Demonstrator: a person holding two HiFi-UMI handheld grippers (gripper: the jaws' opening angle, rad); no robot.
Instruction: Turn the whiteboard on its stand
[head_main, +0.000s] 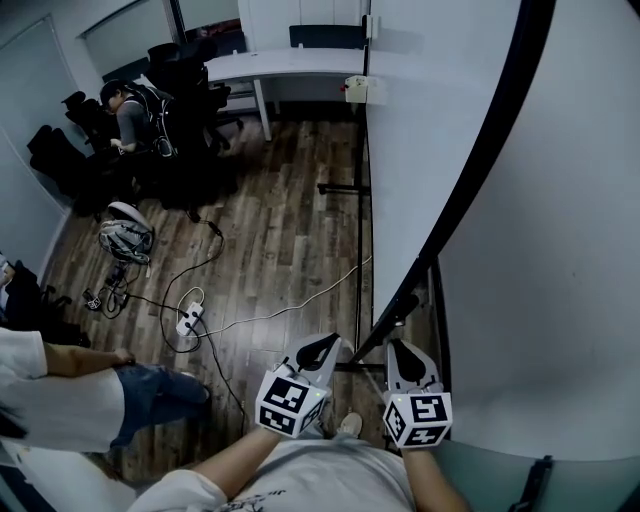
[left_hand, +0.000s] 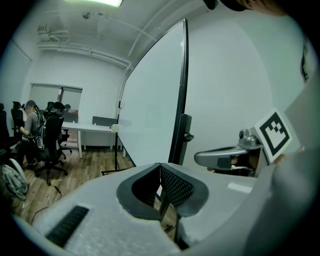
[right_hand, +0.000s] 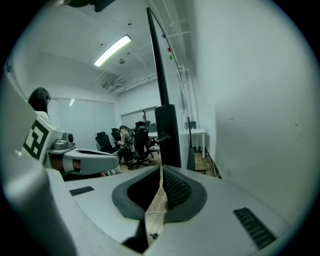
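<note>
1. Looking down, the head view shows the whiteboard (head_main: 430, 150) upright on the wood floor (head_main: 270, 240), its black-framed near edge toward the wearer; only this view shows the power strip (head_main: 188, 320) with its cables, and a second person (head_main: 150, 392) at lower left.
2. The left gripper view alone gives the board's white face running away to the far end of the stand (left_hand: 116, 157); a seated person (left_hand: 34, 125) and a desk (left_hand: 92, 129) lie beyond.
3. The right gripper view shows the board edge-on, a thin black line rising above the near upright; the ceiling light (right_hand: 112, 50) shows only here.
4. Left gripper (head_main: 322, 348): jaws pressed together at the tips; nothing between them; low beside the board's near edge, clear of it.
5. Right gripper (head_main: 405, 350): jaws closed to a sliver, tips meeting; nothing pinched; just short of the near upright, apart from it in its own view.
</note>
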